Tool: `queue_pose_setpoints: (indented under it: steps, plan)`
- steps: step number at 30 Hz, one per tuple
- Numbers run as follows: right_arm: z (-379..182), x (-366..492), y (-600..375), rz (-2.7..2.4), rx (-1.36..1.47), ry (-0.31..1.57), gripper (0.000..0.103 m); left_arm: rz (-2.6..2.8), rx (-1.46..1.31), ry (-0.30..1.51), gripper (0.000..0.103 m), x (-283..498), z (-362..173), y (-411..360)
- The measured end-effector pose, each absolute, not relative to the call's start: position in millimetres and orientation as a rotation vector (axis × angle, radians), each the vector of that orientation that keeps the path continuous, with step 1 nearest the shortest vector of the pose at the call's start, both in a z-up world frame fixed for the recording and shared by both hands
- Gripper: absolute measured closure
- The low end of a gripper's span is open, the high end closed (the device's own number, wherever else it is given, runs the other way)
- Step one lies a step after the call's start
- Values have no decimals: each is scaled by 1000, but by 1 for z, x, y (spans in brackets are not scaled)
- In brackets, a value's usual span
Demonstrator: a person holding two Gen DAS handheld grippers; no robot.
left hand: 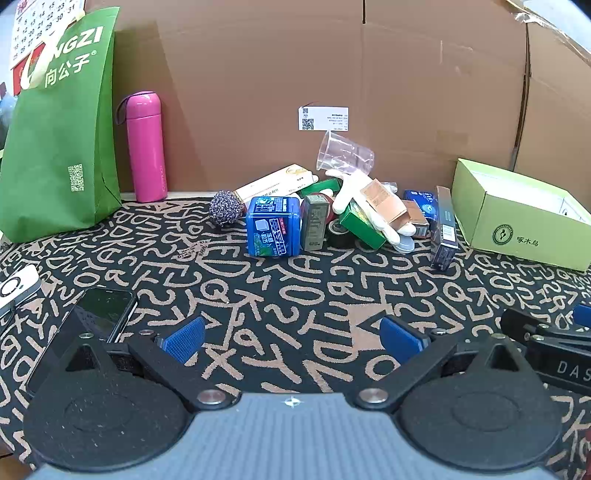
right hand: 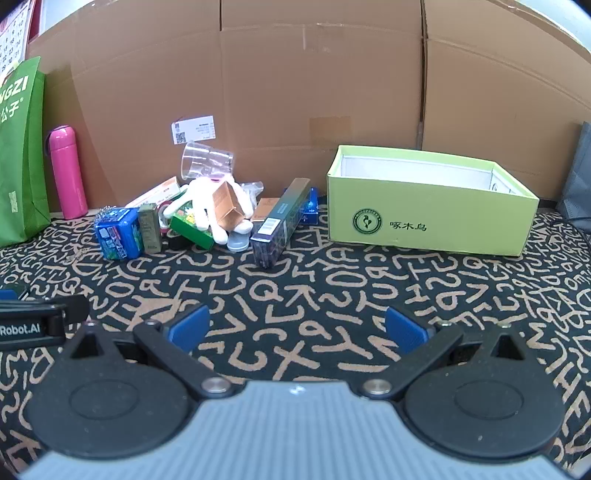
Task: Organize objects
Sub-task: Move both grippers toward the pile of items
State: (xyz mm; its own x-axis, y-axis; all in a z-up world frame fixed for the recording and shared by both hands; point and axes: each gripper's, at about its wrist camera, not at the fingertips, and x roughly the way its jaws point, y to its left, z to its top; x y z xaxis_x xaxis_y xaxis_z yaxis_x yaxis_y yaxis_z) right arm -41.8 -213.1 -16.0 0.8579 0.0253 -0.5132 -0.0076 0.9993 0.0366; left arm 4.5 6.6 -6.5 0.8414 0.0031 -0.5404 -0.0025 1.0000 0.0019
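Both the left gripper (left hand: 291, 338) and right gripper (right hand: 297, 328) were held wide, empty, above bare patterned cloth (right hand: 332, 280); clutter was backed by cardboard (right hand: 314, 92).

Pile of small items (right hand: 207, 218) lies left of the open box (right hand: 428, 221) — bottle (right hand: 68, 173) farther left.

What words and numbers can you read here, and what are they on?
"NGZI" and "向公子": tall green shopping bag.
"啄木鸟": open light-green cardboard box.
"Robot.AI": black left hand-held gripper.
"DAS": black right hand-held gripper.
"22", "23", "30", "31": white wall calendar.
Too small to read: white QR sticker, blue square tin.
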Motion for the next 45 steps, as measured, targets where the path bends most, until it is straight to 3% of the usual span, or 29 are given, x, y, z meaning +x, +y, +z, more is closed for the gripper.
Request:
queue_pose_setpoints:
  steps: [24, 36, 38, 42, 44, 45]
  plan:
    - [-31, -9, -213, 49, 33, 564, 0, 24, -44, 649, 0, 37, -22, 24]
    - [-27, 38, -206, 214, 43, 607, 0, 26, -49, 591, 1, 129, 8, 47]
    - [-27, 48, -207, 214, 48, 611, 0, 2, -41, 606, 13, 145, 4, 48]
    - [-30, 73, -202, 211, 1, 602, 9, -24, -50, 629, 26, 170, -4, 48]
    - [-32, 86, -198, 258, 9, 603, 12, -34, -26, 655, 42, 181, -8, 43]
    - [-32, 92, -196, 269, 13, 610, 14, -36, -11, 664, 42, 185, -10, 41]
